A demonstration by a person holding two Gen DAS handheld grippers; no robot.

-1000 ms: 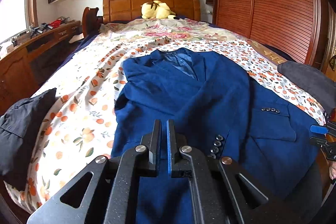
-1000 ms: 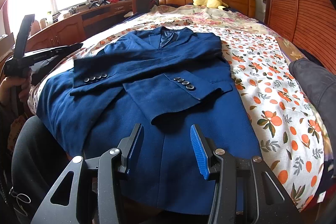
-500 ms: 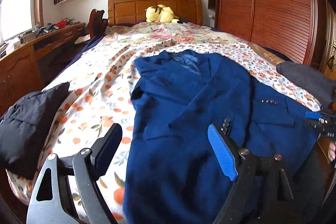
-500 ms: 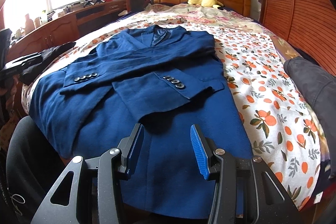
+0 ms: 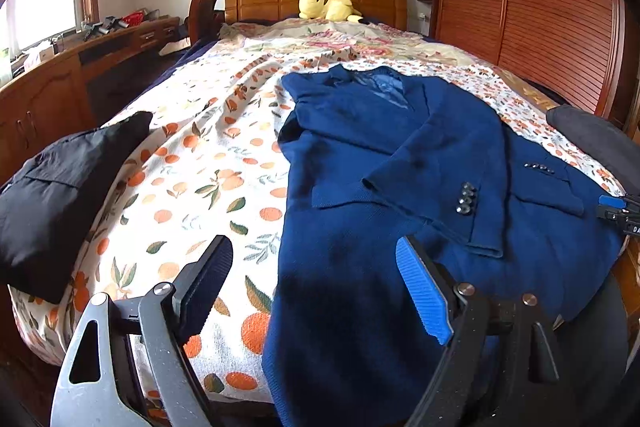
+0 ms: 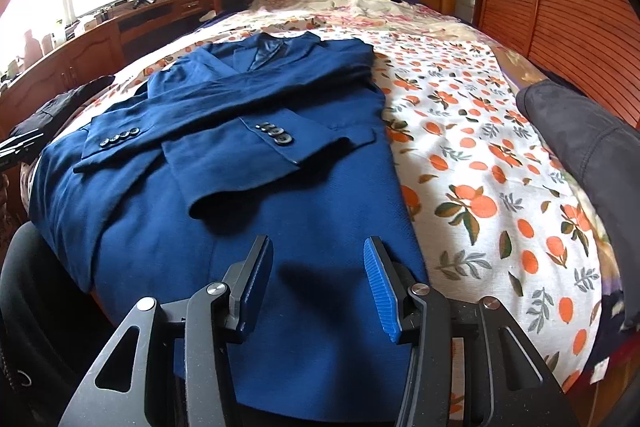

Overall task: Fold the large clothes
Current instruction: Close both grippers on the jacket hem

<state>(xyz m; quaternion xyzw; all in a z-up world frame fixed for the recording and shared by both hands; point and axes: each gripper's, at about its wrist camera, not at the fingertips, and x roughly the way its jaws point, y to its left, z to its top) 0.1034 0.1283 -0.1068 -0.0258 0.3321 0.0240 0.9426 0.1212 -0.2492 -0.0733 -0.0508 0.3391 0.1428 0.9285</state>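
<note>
We see the bed (image 5: 208,163) with its orange-print sheet carrying the blue jacket (image 6: 256,187), sleeves folded across its front. Our left gripper (image 5: 316,287), having just opened wide, hangs empty over the jacket's left hem edge; our right gripper (image 6: 318,283) hovers half-open, empty, above the hem.

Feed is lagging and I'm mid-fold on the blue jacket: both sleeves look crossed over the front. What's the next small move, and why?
Probably lower both grippers onto the hem nearest you and pinch it. The blue jacket lies flat with both sleeves folded across its front, so the bottom-up fold looks due. The left gripper, its jaws just opened wide, and the right gripper are both open and empty above the lower edge.
</note>
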